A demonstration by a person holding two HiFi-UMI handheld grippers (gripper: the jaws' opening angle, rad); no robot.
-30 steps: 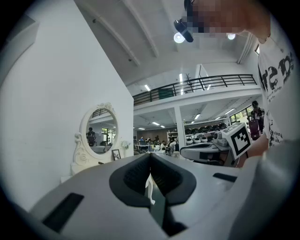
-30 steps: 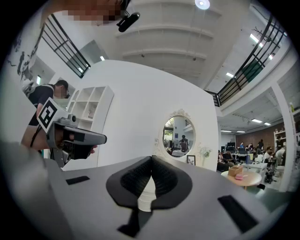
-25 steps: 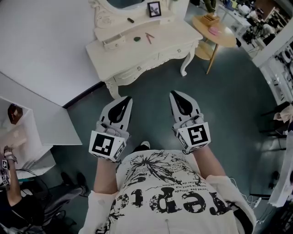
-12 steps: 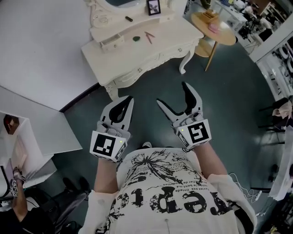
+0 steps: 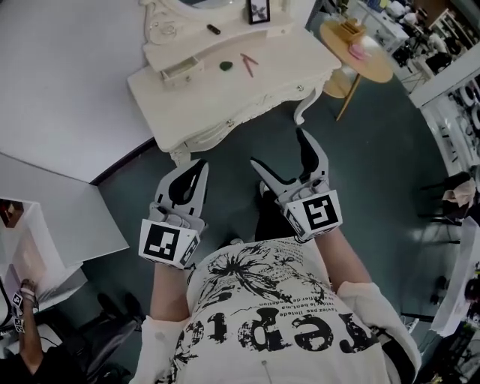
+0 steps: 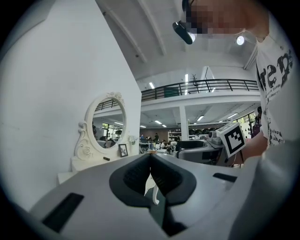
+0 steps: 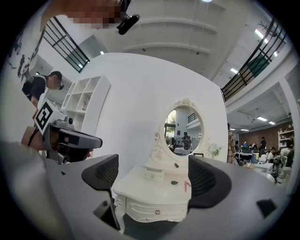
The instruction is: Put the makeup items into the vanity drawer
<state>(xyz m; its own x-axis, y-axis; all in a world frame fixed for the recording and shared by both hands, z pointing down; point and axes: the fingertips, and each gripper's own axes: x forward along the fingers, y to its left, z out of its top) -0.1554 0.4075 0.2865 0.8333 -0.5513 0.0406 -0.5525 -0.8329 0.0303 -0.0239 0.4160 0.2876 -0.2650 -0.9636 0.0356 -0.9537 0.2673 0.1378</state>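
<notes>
Right gripper (image 5: 279, 148): jaws, shut a second ago, have just been opening and now stand wide, nothing between them. Left gripper (image 5: 196, 166): jaws together, empty. Both are nearer the vanity (image 5: 225, 105) than before. Makeup items on its white top: small dark green piece (image 5: 226, 66), pink sticks (image 5: 247, 62) just beside it, black tube (image 5: 214, 29) on the upper shelf.

The vanity (image 5: 281, 67) looks like smooth, cream-painted carved wood, and the floor (image 5: 390, 172) is matt.

Open lab hall: mezzanine railing (image 6: 206, 86), cluttered benches (image 5: 386, 19), a vanity (image 5: 289, 67) staged against a partition (image 5: 67, 67).
</notes>
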